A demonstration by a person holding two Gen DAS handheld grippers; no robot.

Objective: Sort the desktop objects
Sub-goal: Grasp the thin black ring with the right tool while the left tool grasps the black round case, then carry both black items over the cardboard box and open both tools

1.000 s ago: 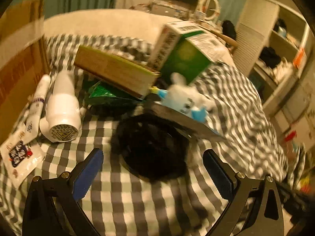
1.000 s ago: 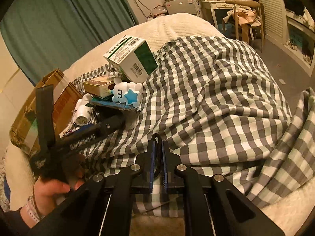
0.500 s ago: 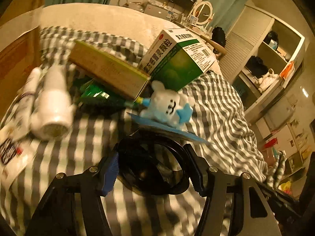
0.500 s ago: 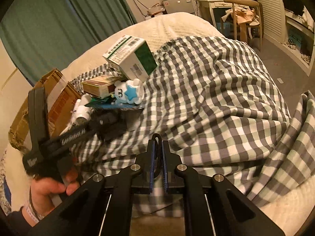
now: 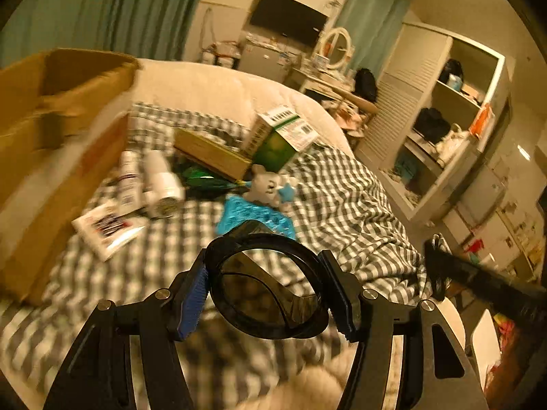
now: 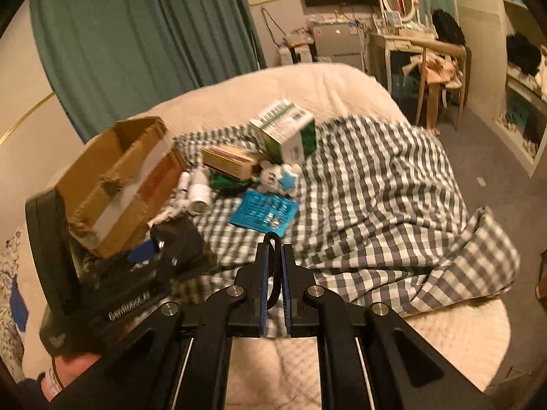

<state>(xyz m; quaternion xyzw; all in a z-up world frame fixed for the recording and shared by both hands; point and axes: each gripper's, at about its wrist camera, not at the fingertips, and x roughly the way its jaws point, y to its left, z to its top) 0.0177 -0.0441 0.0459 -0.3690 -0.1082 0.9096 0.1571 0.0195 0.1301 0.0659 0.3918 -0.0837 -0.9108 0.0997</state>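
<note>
My left hand-held gripper is clamped on a black ring-shaped object, raised above the checked blanket near the cardboard box. My right hand-held gripper is pinched nearly closed around a thin black loop.
</note>
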